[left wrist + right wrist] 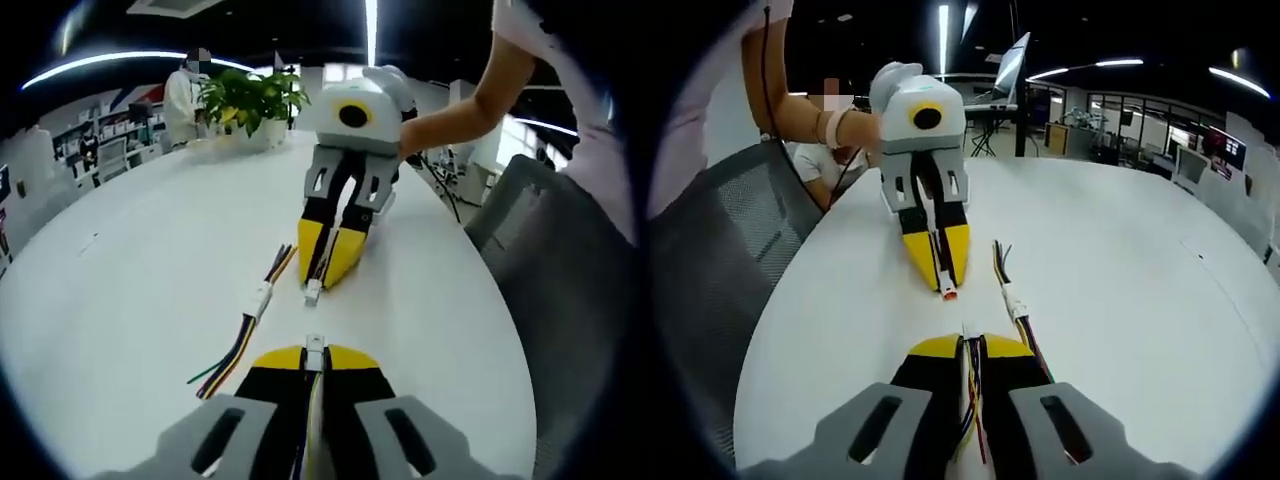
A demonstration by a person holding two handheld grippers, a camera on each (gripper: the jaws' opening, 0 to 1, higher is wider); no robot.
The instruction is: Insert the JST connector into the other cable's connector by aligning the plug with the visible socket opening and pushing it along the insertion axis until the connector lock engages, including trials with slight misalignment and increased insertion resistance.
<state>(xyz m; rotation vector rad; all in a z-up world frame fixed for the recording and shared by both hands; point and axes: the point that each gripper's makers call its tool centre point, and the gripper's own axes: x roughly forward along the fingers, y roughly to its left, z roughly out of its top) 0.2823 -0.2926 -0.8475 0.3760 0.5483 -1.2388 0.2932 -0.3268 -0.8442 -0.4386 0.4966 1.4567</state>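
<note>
Here, on the white table, I hold both grippers facing each other, tips near but apart. In the left gripper view, far left, shelving lines the wall and a person stands behind a potted plant. Nearer, a spare joined cable lies loose on the table, its white connectors mated, coloured wires fanning at both ends. Just right of it, my left gripper is clenched on a cable, a small white connector poking from its yellow tips. Opposite, my right gripper pinches its own white connector, touching the table. A grey mesh chair sits at right.

In the right gripper view, the chair is at left; my left gripper shows an orange-faced connector at its tips. My right gripper is closed on coloured wires. The spare cable lies just right. The two connectors are not joined.
</note>
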